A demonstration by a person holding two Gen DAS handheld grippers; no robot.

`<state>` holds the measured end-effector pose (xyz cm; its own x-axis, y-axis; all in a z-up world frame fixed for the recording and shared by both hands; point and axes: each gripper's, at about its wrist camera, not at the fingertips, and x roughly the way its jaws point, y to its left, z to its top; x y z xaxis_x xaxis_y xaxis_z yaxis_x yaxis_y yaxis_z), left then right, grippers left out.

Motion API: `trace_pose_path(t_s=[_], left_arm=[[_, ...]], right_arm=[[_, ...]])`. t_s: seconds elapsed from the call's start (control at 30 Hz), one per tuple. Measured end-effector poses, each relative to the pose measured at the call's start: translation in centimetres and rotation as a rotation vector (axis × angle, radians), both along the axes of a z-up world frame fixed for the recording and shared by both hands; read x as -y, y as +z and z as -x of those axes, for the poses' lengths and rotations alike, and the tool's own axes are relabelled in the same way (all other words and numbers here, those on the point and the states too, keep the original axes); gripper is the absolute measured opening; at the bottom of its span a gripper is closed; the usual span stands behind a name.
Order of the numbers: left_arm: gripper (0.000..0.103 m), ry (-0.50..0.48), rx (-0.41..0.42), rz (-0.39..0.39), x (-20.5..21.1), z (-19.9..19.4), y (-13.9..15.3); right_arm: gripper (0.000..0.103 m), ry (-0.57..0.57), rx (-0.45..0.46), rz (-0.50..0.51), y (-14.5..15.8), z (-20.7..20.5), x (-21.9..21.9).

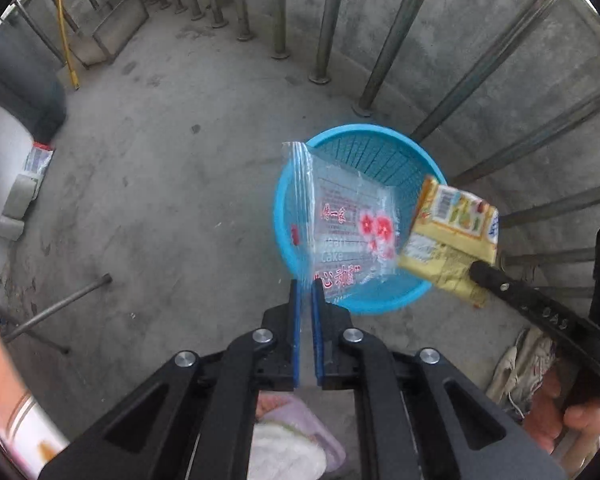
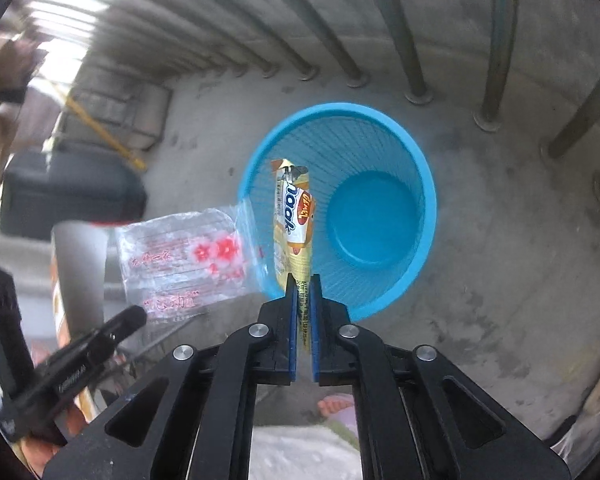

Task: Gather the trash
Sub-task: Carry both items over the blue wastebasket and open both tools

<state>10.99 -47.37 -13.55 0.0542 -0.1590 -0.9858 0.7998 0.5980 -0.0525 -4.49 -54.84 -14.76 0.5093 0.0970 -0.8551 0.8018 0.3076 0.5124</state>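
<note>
Fingers [image 2: 291, 312] on crinkled yellow wrapper [image 2: 294, 216]

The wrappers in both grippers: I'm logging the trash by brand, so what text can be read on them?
"Cake": clear wrapper in the left gripper; its red characters are too blurred.
"look": yellow wrapper in the right gripper, over the blue basket.
Barcode digits and small print: unreadable.
</note>
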Motion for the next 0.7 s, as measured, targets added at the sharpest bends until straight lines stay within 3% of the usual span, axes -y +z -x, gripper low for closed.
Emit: trace_pose_path(t_s=[0.07,0.2,0.27,0.33,0.47,0.7], left_arm=[[0.018,-0.025,0.023,-0.01,0.9,0.1,-0.8],[0.039,-0.007,0.03,-0.021,1.8,-0.2,-1.7],[0.046,0.011,0.005,0.002,1.3,-0.4,-1.1],[0.053,0.012,-0.001,0.033,0.6,-0.7,0.1],[0.061,0.018,-0.005,0.115,-1.3,-1.1,3.9],[0.064,0.027,0.013,0.286,-6.7,-1.2,11.5]], right_arm=[[0.01,-0.026,-0.021,-0.019,-1.5,-0.7,0.9],[0.043,-0.055,-0.072,-0.04,-3.4,-0.5,1.5],[0.044,-0.066,-0.075,-0.036,-3.4,-0.4,1.2],[0.052,-0.066,-0.061,-0.031,-3.2,0.0,1.0],[0.057,-0.047,-0.041,-0.001,-2.3,1.0,0.2],[0.065,-0.011,0.004,0.058,0.5,1.9,-2.2]])
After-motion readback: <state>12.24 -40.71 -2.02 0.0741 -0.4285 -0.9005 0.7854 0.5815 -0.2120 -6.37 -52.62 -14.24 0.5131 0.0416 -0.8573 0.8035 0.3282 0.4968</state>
